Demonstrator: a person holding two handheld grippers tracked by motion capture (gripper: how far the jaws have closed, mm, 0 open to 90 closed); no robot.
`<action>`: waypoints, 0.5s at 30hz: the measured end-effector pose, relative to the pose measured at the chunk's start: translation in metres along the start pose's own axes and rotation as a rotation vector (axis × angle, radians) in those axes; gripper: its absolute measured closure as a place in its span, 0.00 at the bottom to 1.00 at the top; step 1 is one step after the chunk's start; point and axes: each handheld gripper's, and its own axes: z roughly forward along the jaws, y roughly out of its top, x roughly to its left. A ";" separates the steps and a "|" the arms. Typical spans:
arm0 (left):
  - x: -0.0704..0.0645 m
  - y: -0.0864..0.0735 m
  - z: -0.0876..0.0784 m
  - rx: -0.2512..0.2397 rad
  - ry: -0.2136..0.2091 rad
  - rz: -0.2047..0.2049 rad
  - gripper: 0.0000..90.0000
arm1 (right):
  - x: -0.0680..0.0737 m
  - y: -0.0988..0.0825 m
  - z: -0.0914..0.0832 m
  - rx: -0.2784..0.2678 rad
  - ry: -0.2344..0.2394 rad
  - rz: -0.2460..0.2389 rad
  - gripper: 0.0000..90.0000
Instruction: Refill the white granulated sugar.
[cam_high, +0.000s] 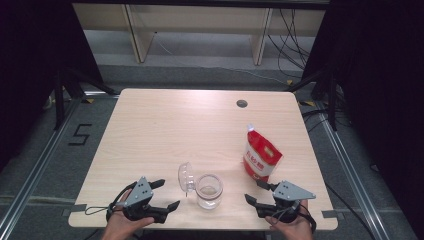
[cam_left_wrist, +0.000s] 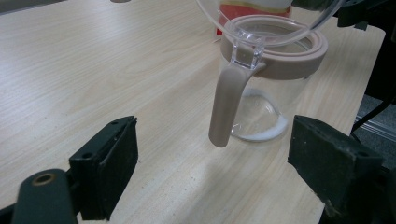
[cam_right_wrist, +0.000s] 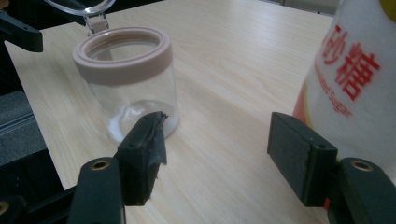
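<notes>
A clear glass jar (cam_high: 209, 192) with a beige rim stands near the table's front edge, its clear lid (cam_high: 186, 178) flipped open to the left. In the left gripper view the jar (cam_left_wrist: 268, 88) shows a beige latch (cam_left_wrist: 226, 105) hanging down and a thin white layer at its bottom. A red and white sugar pouch (cam_high: 261, 154) stands upright to the jar's right. My left gripper (cam_high: 167, 195) is open, left of the jar. My right gripper (cam_high: 255, 192) is open, between jar (cam_right_wrist: 130, 79) and pouch (cam_right_wrist: 355, 88), touching neither.
The light wooden table (cam_high: 165, 130) has a round cable hole (cam_high: 242, 103) at the back. Black curtains flank both sides, and shelving legs and cables stand on the floor beyond the table.
</notes>
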 end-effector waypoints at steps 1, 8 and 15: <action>0.000 0.000 0.000 0.001 0.001 -0.004 0.17 | 0.000 0.000 0.000 0.000 0.000 0.000 0.41; -0.001 -0.001 -0.002 0.003 0.002 0.003 0.17 | -0.007 -0.007 -0.018 0.007 -0.079 0.099 0.31; -0.001 -0.002 -0.001 0.015 0.008 0.000 0.17 | -0.019 -0.010 -0.025 -0.023 -0.169 0.080 0.28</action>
